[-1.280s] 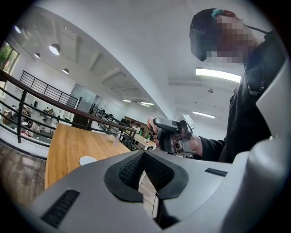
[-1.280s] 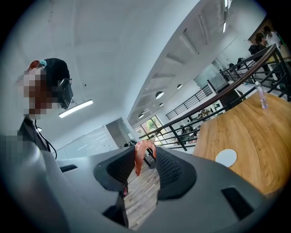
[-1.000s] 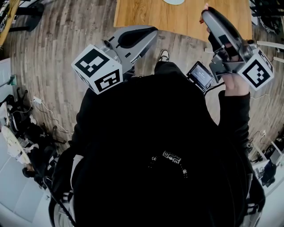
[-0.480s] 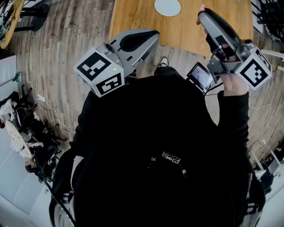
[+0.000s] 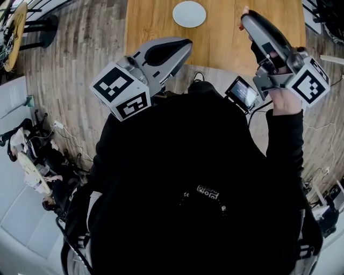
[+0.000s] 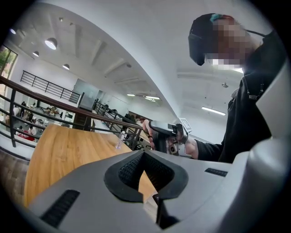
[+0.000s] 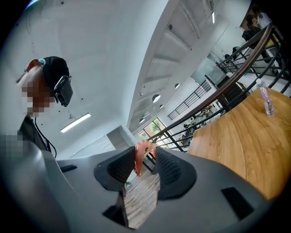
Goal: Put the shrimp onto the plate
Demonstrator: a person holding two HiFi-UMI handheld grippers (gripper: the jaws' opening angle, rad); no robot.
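A pale round plate (image 5: 189, 14) lies on the wooden table (image 5: 156, 21) at the top of the head view. An orange shrimp (image 7: 138, 160) hangs pinched between the pads of my right gripper (image 7: 143, 157), which is shut on it. In the head view the right gripper (image 5: 245, 17) is raised over the table's near edge, right of the plate, with a bit of shrimp (image 5: 245, 9) showing at its tip. My left gripper (image 5: 185, 44) is held off the table's near edge, below the plate; its jaws meet at the tips and hold nothing (image 6: 144, 153).
A clear plastic bottle (image 7: 267, 102) stands on the table (image 7: 245, 136), also seen as the bottle (image 6: 119, 139) in the left gripper view. Railings run beyond the table. Wood-plank floor (image 5: 70, 59) surrounds it, with cables and clutter (image 5: 32, 161) at the left.
The table and plate have slid further into the head view, the plate now fully visible. Both grippers keep about the same places, the shrimp still pinched in the right one.
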